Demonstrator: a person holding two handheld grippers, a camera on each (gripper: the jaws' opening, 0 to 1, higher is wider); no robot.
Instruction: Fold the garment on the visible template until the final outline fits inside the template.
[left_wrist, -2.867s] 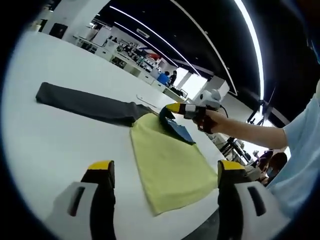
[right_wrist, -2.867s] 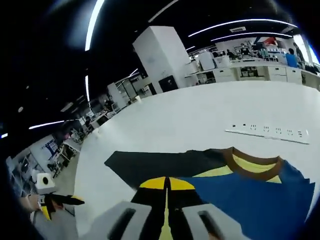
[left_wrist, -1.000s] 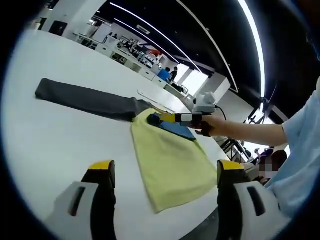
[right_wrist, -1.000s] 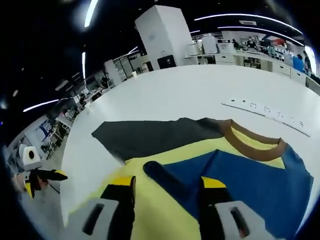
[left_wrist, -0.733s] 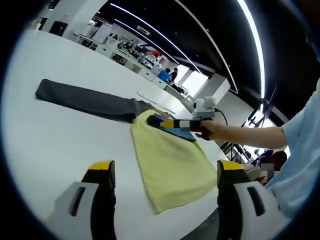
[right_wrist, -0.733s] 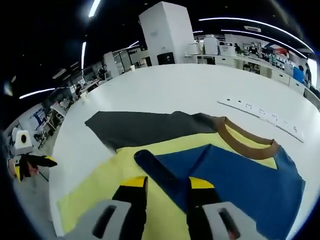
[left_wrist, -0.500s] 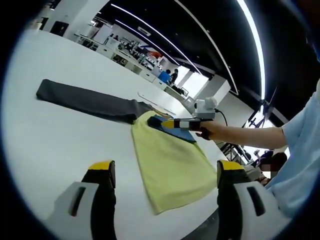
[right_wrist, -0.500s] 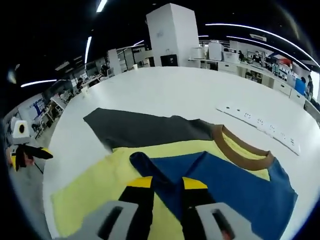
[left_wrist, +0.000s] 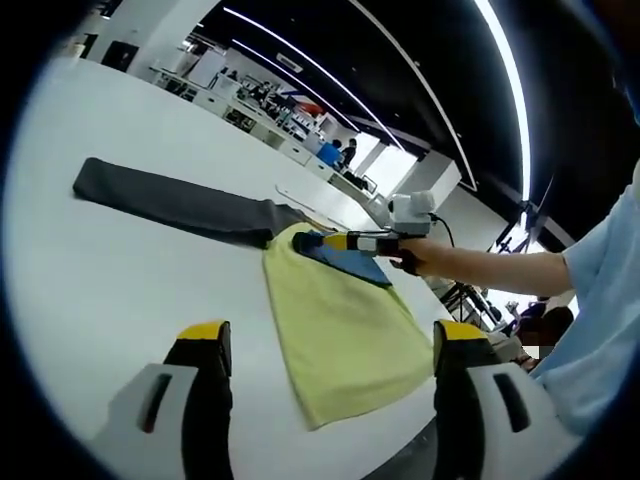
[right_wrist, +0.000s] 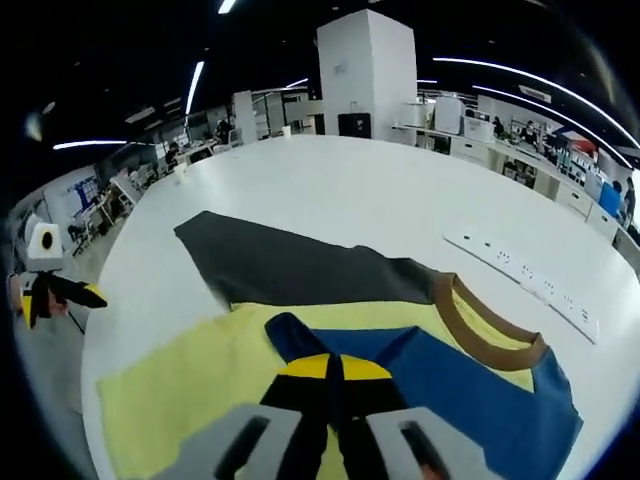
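The garment (left_wrist: 340, 320) lies flat on the white table (left_wrist: 110, 280): yellow body, brown collar (right_wrist: 485, 338), one long dark grey sleeve (left_wrist: 170, 205) stretched out to the left. Its blue sleeve (right_wrist: 440, 390) is folded across the yellow body (right_wrist: 170, 395). My right gripper (right_wrist: 328, 367) is shut on the blue sleeve near its cuff; the left gripper view shows it (left_wrist: 312, 241) held low over the blue sleeve (left_wrist: 352, 264). My left gripper (left_wrist: 332, 332) hangs open above the table's near edge with nothing between its fingers, apart from the cloth.
A white power strip (right_wrist: 525, 275) lies on the table beyond the collar. The person's hand (left_wrist: 420, 258) and sleeve come in from the right. My left gripper (right_wrist: 50, 290) shows off the table's left edge. Desks and a white pillar stand far behind.
My right gripper's jaws, open a second ago, have closed on the blue sleeve, which earlier had been let go onto the yellow body. The left gripper has hardly moved.
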